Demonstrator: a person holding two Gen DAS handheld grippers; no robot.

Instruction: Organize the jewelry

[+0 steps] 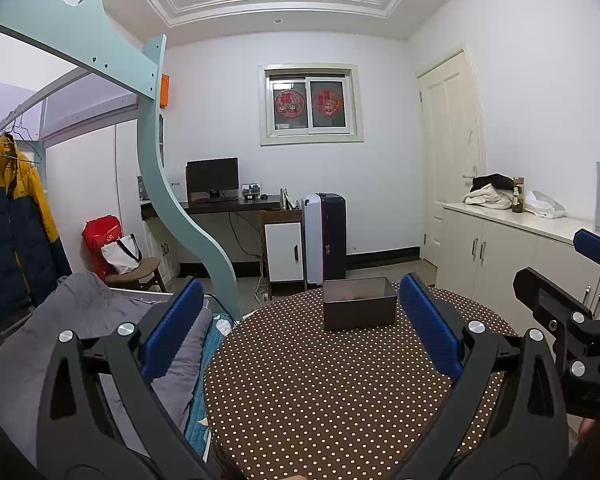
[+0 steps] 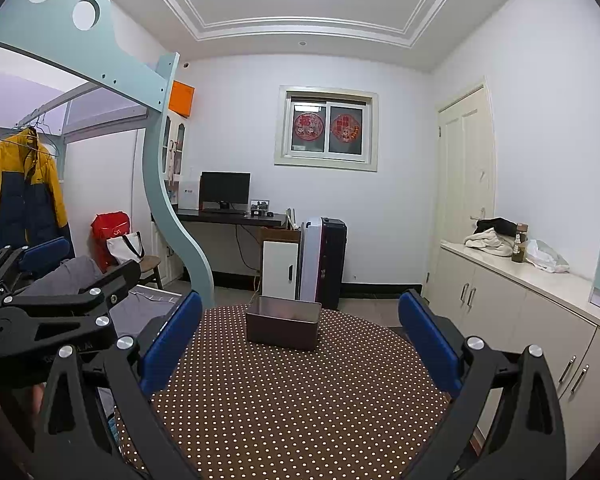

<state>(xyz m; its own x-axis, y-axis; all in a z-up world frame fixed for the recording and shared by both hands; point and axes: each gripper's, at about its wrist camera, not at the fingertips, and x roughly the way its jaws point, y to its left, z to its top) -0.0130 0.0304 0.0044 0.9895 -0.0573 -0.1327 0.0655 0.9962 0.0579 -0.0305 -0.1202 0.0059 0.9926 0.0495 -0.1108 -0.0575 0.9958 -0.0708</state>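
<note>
1. On the far half of the round table sits the brown box (image 1: 359, 304), open-topped and upright. It seems to be the container for the jewelry, though that is a judgement.
2. Its inside is mostly hidden by the near wall. A faint reddish smudge shows in the right wrist view, too blurred to name, so I cannot tell whether any jewelry already lies in it.
3. Around the box, the polka-dot tablecloth (image 1: 320, 392) shows no loose jewelry in either view.
4. Nearer the cameras, the left gripper (image 1: 300, 332) has its blue pads wide apart and holds nothing. The right gripper (image 2: 300, 340) is likewise spread and unladen.
5. Both hover above the near side of the table, well apart from the box.
6. Judging from this, the task stands at its very start or very end. No piece is in hand, and none shows waiting.
</note>
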